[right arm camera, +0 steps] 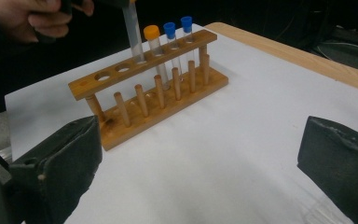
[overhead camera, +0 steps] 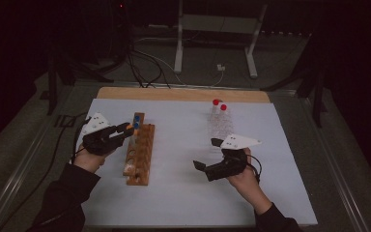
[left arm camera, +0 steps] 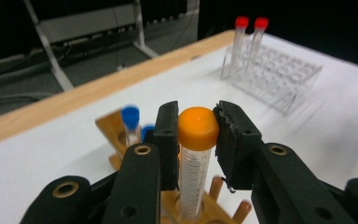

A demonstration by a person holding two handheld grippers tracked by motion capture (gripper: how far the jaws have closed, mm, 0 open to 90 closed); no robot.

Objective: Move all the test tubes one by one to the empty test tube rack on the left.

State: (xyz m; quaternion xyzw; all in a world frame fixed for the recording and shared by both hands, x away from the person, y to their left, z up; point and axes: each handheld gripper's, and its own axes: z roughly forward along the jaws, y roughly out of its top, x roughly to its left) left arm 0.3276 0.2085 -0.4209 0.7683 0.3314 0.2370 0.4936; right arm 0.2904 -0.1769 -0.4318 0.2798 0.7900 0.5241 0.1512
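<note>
Left gripper clamps an orange-capped tube over the wooden rack, left of centre. Right gripper stands released, lower right.

The high view looks forward and down over the whole worktop from afar. The left gripper view sits close above the wooden rack, facing the far edge. The right gripper view looks low across at that rack, shared by all three.
</note>
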